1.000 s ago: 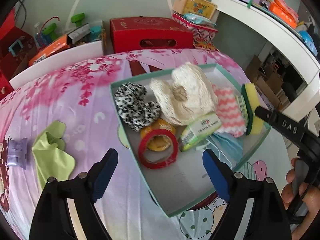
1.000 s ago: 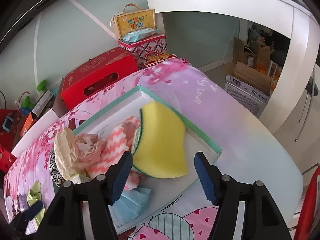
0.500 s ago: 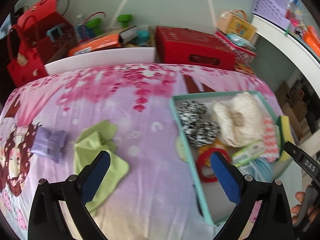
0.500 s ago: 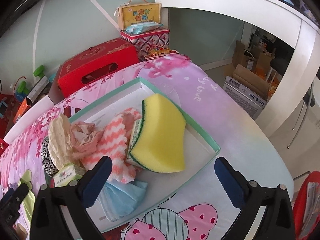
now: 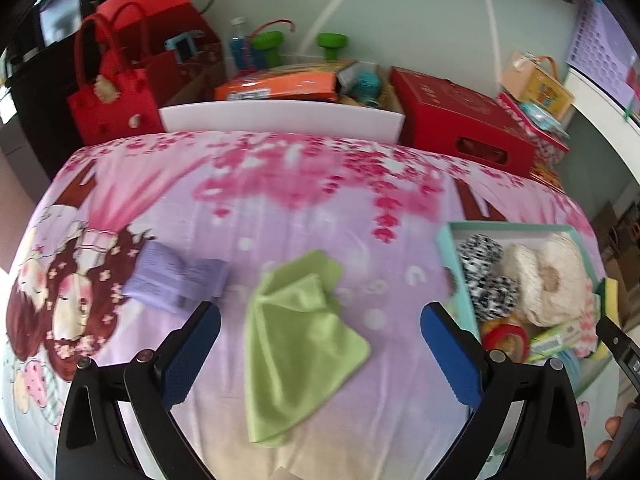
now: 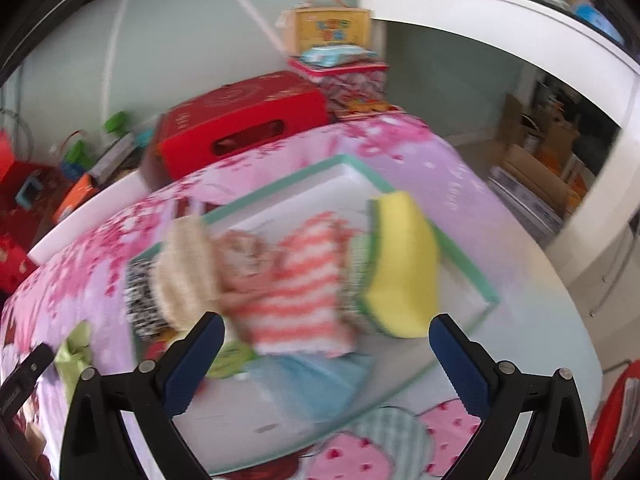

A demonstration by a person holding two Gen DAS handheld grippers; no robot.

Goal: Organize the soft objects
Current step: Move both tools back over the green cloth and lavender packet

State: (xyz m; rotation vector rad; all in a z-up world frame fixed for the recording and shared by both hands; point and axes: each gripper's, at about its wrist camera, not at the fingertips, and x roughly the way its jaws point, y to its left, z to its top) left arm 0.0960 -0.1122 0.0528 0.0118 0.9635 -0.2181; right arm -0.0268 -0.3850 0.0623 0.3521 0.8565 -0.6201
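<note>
Swinging left: our left gripper (image 5: 320, 336) has turned off the teal-rimmed white tray (image 5: 445, 240), which a second ago sat between its jaws and now lies out past the right jaw.
Left jaws: spread wide, holding nothing.
Cloth: the crumpled lime-green microfibre cloth (image 5: 296, 344) now lies between the left jaws, slightly ahead of the pads, flat on the pink floral bedsheet (image 5: 304, 184).
Packet: a lilac soft packet (image 5: 176, 280) rests just beyond the left jaw's tip, apart from the cloth.
Right gripper: our right gripper (image 6: 326, 360) has opened and pulled back from the yellow sponge with a green scouring face (image 6: 404, 272); its jaws are spread with nothing between the pads.
Sponge: it now stands on edge inside the tray, ahead of the right jaw, leaning on the coral-and-white striped cloth (image 6: 304, 292).
Tray contents: a cream knitted piece (image 5: 548, 280), black-and-white spotted fabric (image 5: 486, 276) and a pale blue cloth (image 6: 320, 372) are also in.
Meaning: we judge the sponge is delivered, and the cloth looks like our next pickup, the packet after.
Blur: the right view is smeared, so fine contacts in the tray are unclear.
</note>
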